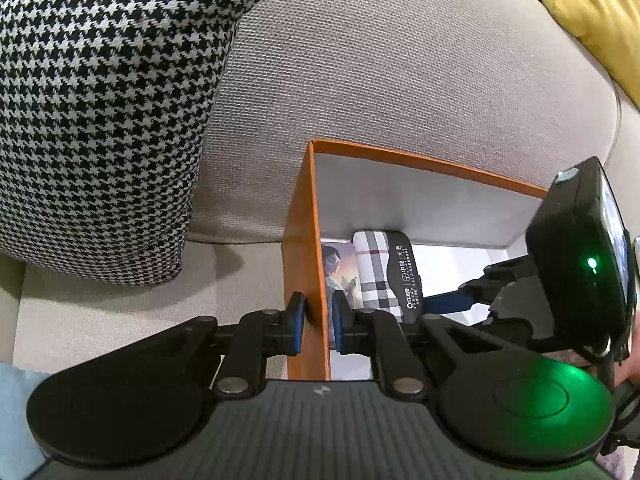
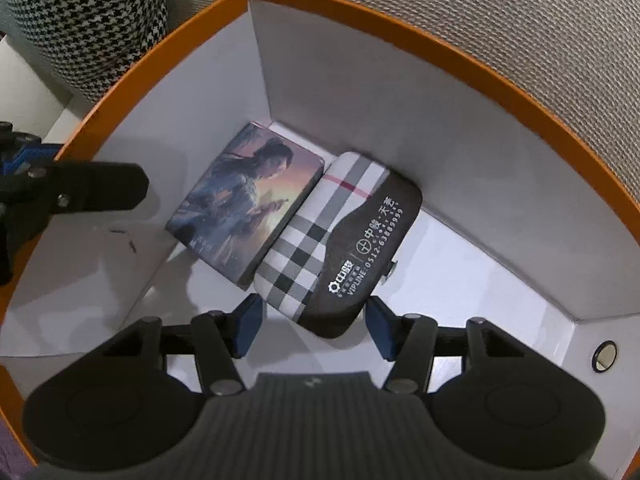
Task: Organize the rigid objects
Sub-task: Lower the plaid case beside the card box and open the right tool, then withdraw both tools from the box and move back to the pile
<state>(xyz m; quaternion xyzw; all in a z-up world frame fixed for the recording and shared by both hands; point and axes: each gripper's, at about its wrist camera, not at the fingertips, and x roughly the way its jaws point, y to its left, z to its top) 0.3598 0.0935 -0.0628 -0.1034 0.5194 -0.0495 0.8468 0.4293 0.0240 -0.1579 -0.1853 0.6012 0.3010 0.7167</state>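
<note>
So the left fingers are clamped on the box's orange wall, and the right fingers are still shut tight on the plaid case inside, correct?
Not quite. The right gripper is open: the right wrist view shows its fingers standing clear either side of the plaid case, which lies on the box floor beside the picture tin. The left gripper does clamp the orange box wall.

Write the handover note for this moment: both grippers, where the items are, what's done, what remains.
Left gripper: shut on the orange box wall, steadying it.
Right gripper: open inside the box, pads either side of the plaid case, not pressing it.
Items: picture tin and plaid case lie side by side on the box floor, touching.
Done: both are in the box.
Left: withdraw the right gripper; no further items are in view.
</note>
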